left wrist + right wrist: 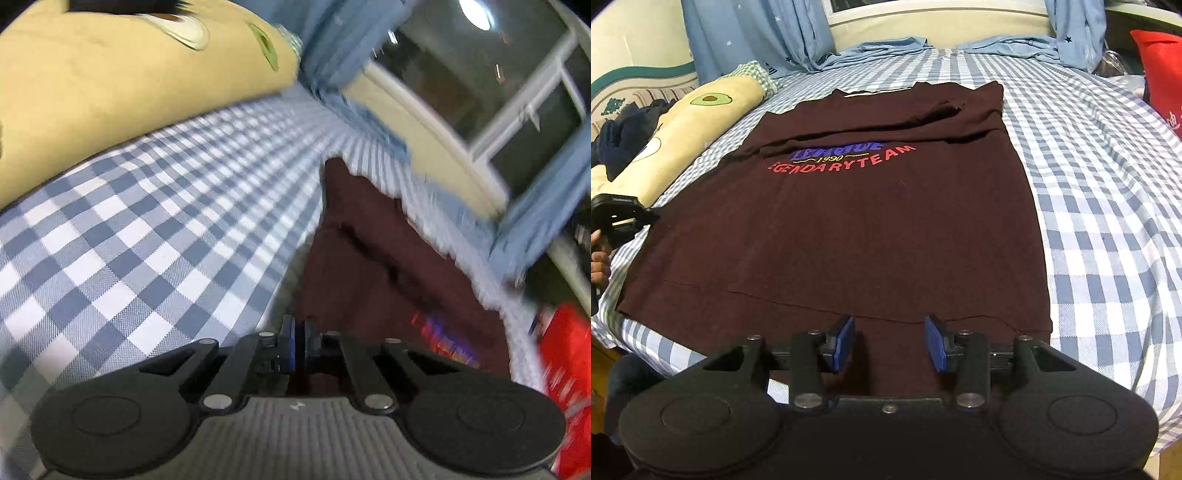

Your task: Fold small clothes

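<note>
Dark red shirt (849,221) flat on bed (1108,192) | left tongs (299,332) pinch its left edge | right tongs (889,343) wide over near hem

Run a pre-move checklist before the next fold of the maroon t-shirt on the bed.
1. Right gripper open over the hem: ok, pads apart with cloth between and below them.
2. Left gripper closed: ok, pads nearly together; whether it pinches cloth: cannot tell.
3. Maroon t-shirt lies flat on the checked bedsheet: ok for the body.
4. Sleeves folded in: ok, both lie across the chest above the print.
5. Avocado pillow clear of the shirt: not ok, it lies right along the shirt's left edge.
6. Left view sharp enough to judge: not ok, blurred.
</note>
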A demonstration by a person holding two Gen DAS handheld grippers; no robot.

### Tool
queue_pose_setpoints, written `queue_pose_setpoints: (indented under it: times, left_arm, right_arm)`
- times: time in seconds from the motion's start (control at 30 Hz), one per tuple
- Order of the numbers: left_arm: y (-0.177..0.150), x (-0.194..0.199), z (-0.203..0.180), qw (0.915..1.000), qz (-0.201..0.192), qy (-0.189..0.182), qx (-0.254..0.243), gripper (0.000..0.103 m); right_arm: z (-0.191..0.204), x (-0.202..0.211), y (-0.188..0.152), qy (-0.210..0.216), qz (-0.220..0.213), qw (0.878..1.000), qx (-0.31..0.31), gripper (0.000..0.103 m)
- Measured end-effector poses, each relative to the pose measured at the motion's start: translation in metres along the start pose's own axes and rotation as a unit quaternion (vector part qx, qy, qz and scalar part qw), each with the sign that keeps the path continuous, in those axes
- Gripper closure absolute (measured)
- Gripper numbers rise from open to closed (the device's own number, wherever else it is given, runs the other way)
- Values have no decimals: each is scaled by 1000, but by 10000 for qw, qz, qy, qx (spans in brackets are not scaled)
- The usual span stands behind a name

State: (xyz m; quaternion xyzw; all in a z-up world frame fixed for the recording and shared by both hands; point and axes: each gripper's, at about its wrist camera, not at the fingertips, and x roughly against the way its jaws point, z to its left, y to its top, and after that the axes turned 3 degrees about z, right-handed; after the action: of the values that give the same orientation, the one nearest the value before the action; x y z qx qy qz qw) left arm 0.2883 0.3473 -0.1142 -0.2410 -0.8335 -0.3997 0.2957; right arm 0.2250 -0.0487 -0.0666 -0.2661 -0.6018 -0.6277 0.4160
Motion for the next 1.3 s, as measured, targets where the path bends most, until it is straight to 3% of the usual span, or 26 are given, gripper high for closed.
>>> queue_pose_setpoints:
  times: [0.07, 0.2, 0.27, 0.3, 0.4, 0.47, 0.6, 0.63, 0.7, 0.73, 0.8, 0.93, 1.0, 1.07, 1.1, 1.17, 1.3]
  left_arm:
    - [0, -10, 4, 9997, 223, 136, 28, 98]
    - [-2, -2, 7, 9999, -7, 138, 78, 98]
    - [-2, 6, 2, 9968, -248, 720, -229, 99]
    - [-1, 4, 6, 9964, -176, 788, -273, 99]
    - [-1, 12, 20, 9998, 114, 84, 117, 99]
    - [-7, 26, 12, 9994, 135, -307, 44, 98]
    - [-22, 30, -14, 9910, 333, -1292, -85, 97]
    - [-25, 24, -19, 9922, 408, -1172, -142, 93]
    - [-29, 11, -18, 9986, 421, -16, -322, 94]
    - [-30, 8, -13, 9976, 341, 425, -438, 101]
    - [-28, 11, 3, 9990, 377, 145, -193, 100]
    - [-26, 25, -20, 9974, 208, 351, -600, 98]
    - [-24, 29, -24, 9984, 229, -117, -513, 95]
    - [-26, 18, -22, 9969, 515, -493, -329, 95]
    - [-28, 13, -23, 9966, 618, -403, -380, 95]
    - [-34, 7, -19, 9957, 589, 198, -689, 100]
    - [-32, 24, -1, 9979, 473, 168, -414, 101]
  right_arm:
    - [0, -3, -1, -12, 69, 10000, 18, 58]
    - [0, -6, -1, -25, 92, 9999, 45, 58]
    - [-1, -4, -1, -11, 64, 10000, 5, 58]
    - [-1, -4, -2, -13, 59, 10000, 5, 58]
    - [-1, -3, -2, -6, 81, 10000, 41, 58]
    - [-1, -1, -2, -30, 65, 10000, 56, 58]
    - [3, 0, -1, -8, 25, 9999, 108, 57]
    - [5, -1, -1, 15, 27, 9999, 128, 57]
    - [7, -5, 0, 35, 59, 9998, 184, 57]
    - [8, -6, 0, 23, 74, 9998, 200, 57]
    - [7, -6, -2, -20, 86, 9998, 184, 57]
    - [-1, 0, -7, -56, 95, 9999, 70, 56]
    - [-2, 1, -7, -71, 65, 9999, 71, 56]
    - [0, 2, -5, -71, 21, 9999, 100, 54]
    - [1, 1, -4, -53, 6, 9999, 112, 54]
    - [4, 0, -4, -16, 17, 9999, 168, 54]
    - [3, 3, -6, -143, 27, 9996, 229, 54]
